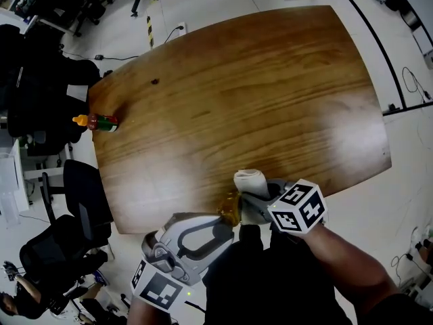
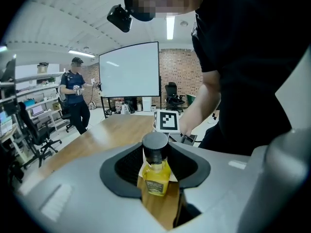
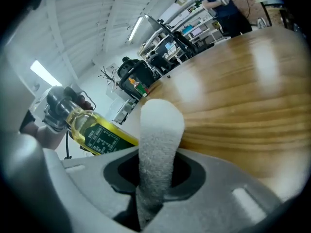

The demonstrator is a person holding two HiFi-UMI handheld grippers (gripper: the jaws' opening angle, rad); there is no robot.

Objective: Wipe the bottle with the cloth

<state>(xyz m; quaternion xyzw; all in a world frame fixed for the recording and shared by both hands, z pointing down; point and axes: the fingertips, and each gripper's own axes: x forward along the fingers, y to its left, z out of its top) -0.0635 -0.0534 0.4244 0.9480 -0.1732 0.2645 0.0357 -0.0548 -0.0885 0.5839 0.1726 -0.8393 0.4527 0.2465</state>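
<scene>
In the head view, your left gripper (image 1: 226, 223) is clenched on the bottle (image 1: 231, 212) of yellow liquid. It holds the bottle over the near edge of the table (image 1: 270, 100), about midway along that edge. Your right gripper (image 1: 256, 196) is just beside it on the right, pinching the rolled white cloth (image 1: 252, 179), whose free end pokes out over the wood. An orange-capped sauce bottle (image 1: 100, 122) lies on its side at the table's left edge (probably no part of this job).

In the left gripper view, both jaws press on the bottle's sides below its black cap, and the label faces the camera. The right gripper's marker cube shows close behind it.

In the right gripper view, the jaws are closed on the cloth, which stands up between them. The bottle lies immediately left of the cloth, slanted, with its cap up and to the left and its body running down toward the cloth. The jaw's edge hides whether the two touch. Your cloth hand likely needs only a short shift left, then strokes along that slanted axis.
</scene>
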